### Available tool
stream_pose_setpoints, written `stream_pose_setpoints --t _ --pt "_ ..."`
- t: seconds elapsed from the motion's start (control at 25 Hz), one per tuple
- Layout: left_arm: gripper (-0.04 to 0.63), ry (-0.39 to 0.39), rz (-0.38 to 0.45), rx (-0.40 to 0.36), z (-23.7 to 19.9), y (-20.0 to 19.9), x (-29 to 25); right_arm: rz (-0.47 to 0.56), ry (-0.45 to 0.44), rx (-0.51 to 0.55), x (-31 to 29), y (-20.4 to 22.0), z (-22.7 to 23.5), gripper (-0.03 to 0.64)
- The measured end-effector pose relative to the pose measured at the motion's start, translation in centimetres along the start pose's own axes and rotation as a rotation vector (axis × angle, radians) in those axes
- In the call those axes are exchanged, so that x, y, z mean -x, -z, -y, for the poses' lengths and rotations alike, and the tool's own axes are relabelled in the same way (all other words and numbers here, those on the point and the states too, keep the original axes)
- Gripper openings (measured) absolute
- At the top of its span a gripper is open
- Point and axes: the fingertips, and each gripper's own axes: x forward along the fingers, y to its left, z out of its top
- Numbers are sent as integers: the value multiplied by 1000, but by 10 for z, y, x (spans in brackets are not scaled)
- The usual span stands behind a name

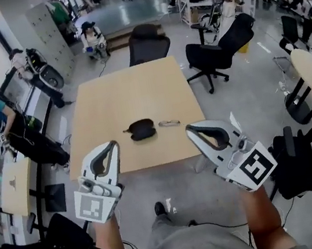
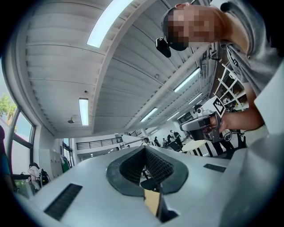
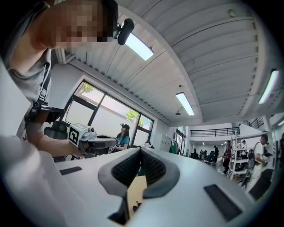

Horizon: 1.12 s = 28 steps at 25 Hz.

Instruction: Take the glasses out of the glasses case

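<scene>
Glasses [image 1: 169, 123], seemingly folded, lie mid-frame on the table [image 1: 134, 95], just right of the black glasses case [image 1: 142, 129]. They look light, thin and fragile, and are probably best pinched at the bridge. At lower frame, left gripper [image 1: 113, 144] and right gripper [image 1: 189, 127] are both closed and empty.

Grey floor [image 1: 144, 11], wooden table [image 1: 135, 104], black office chairs [image 1: 215, 53], windows [image 3: 102, 119].

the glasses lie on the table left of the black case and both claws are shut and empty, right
Not quite: the glasses lie right of the case, not left; the head view shows it. The rest holds: they are on the table, and the left claw and right claw are shut and empty.
</scene>
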Motion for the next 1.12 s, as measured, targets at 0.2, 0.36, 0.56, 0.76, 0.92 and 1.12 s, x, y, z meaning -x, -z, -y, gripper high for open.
stream_pose_setpoints --t 0.2,0.36,0.56,0.76,0.92,1.12 --pt "5 -40 2 74 7 -16 9 -29 -48 43 9 0 -20 6" --pt "5 -47 1 92 4 -17 37 -35 -76 38 -5 -2 -53 6" --pt "5 -45 2 91 -1 -21 72 -44 -73 55 -16 -8 -88 6" --pt "5 -69 23 95 -16 -31 100 -62 -96 68 -25 -16 -120 6" --pt "5 -88 32 92 -25 -36 112 -67 -99 79 -27 -20 -131 6" --pt "5 -92 46 87 -27 -40 121 -72 -96 81 -27 -22 -138 6"
